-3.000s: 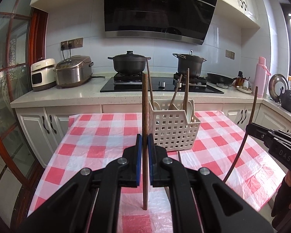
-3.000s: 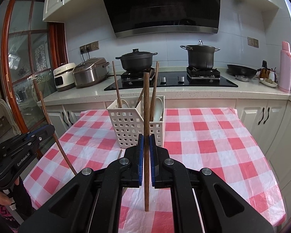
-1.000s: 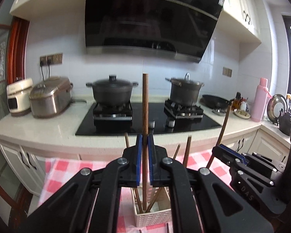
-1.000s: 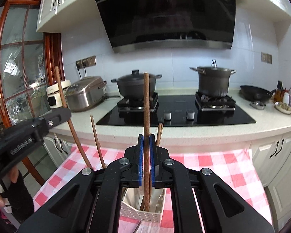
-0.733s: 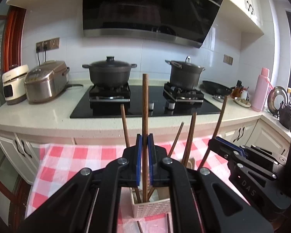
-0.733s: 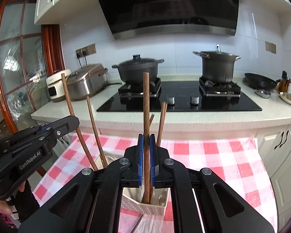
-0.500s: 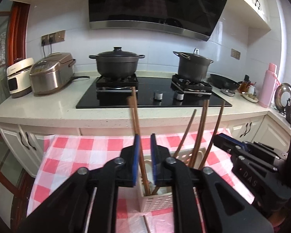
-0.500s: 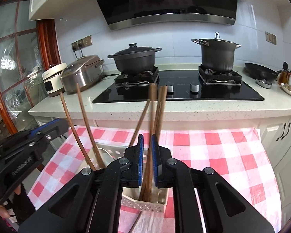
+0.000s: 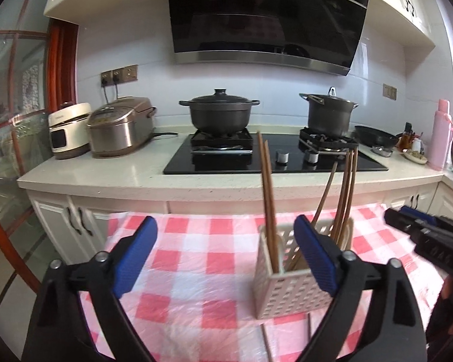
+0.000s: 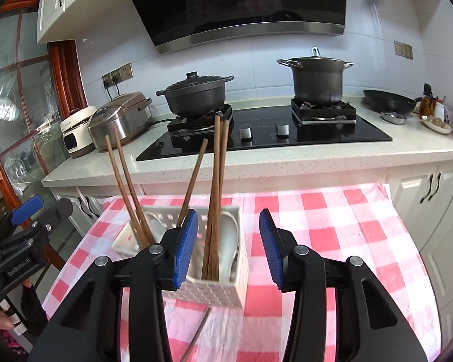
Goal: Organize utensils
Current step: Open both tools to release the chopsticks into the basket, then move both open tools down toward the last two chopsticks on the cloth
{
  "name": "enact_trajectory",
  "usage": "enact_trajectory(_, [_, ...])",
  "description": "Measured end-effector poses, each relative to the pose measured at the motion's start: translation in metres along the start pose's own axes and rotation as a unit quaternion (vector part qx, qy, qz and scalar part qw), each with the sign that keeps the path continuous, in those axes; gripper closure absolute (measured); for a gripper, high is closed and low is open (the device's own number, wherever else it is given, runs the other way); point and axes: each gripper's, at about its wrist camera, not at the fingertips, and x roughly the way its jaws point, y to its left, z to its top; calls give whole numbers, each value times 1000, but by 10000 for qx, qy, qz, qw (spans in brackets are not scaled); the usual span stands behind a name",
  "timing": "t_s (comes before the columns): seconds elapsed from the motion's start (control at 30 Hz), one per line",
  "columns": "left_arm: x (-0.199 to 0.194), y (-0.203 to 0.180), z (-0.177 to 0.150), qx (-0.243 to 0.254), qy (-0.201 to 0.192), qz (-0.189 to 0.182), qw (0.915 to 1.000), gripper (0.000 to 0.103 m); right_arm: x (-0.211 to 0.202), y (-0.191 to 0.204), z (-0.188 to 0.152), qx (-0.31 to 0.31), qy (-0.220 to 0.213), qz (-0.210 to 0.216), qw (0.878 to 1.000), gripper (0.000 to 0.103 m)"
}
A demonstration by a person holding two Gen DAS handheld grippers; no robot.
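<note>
A white slotted basket [image 9: 290, 289] [image 10: 220, 286] stands on the red-checked tablecloth [image 9: 196, 271]. Several brown wooden chopsticks lean in it: a left pair [image 9: 267, 199] [image 10: 123, 181] and a right group [image 9: 344, 193] [image 10: 216, 187], beside a white spoon [image 10: 229, 235]. My left gripper [image 9: 225, 253] hovers just before the basket, its jaws opening wide, the pads touching nothing. My right gripper [image 10: 228, 247] is close over the basket's right half, its jaws opening too, with the chopsticks free between them. Each gripper shows at the edge of the other's view, the left [image 10: 24, 235] and the right [image 9: 428, 241].
Loose chopsticks [image 9: 265, 338] [image 10: 196, 338] lie on the cloth in front of the basket. Behind the table runs a counter [image 9: 105, 175] with a hob, two dark pots [image 9: 219, 114], rice cookers [image 9: 120, 126] and a pink flask [image 9: 442, 132].
Both grippers sank toward the basket, each shut on one upright chopstick. Both have opened and let go; those chopsticks now lean in the basket.
</note>
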Motion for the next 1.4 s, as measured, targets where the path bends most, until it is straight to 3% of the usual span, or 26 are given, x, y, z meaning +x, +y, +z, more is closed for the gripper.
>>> enact_trajectory(0.4, [-11, 12, -63, -70, 468, 145, 9988, 8, -19, -1, -51, 194, 239, 42, 9995, 48])
enact_trajectory(0.9, [-19, 33, -121, -172, 872, 259, 9957, 8, -6, 10, -103, 444, 809, 67, 9957, 44])
enact_trajectory(1.4, [-18, 59, -161, -297, 1202, 376, 9916, 8, 26, 24, -153, 342, 1546, -267, 9870, 44])
